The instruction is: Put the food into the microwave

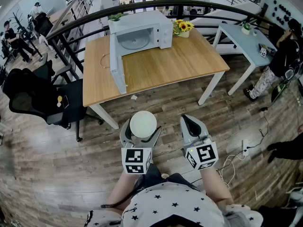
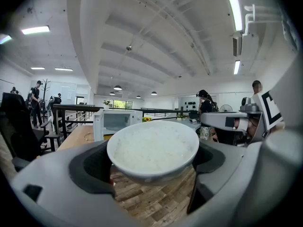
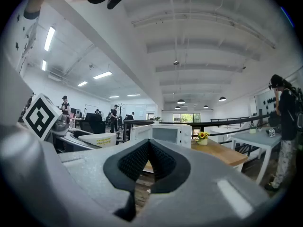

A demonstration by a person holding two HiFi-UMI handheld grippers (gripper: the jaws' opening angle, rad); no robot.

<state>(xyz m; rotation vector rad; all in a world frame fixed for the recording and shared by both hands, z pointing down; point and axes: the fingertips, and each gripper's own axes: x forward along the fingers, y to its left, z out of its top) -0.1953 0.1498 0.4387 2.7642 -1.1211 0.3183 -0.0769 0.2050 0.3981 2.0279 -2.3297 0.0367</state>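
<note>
A white bowl of rice (image 1: 143, 124) hangs over the wooden floor, and my left gripper (image 1: 141, 128) is shut on it with the jaws spread wide around its sides. In the left gripper view the bowl (image 2: 152, 148) fills the space between the two grey jaws. My right gripper (image 1: 190, 121) is beside it on the right, shut and empty, and its dark pads (image 3: 163, 161) meet at the tips. The white microwave (image 1: 142, 34) stands at the back of the wooden table (image 1: 170, 65) ahead, with its door (image 1: 117, 63) swung open to the left and the glass turntable showing.
A pot of yellow flowers (image 1: 182, 27) stands right of the microwave. A black office chair (image 1: 35, 98) is left of the table, a pale blue table (image 1: 244, 41) and a person (image 1: 284, 56) to the right. Cables (image 1: 232, 161) lie on the floor at right.
</note>
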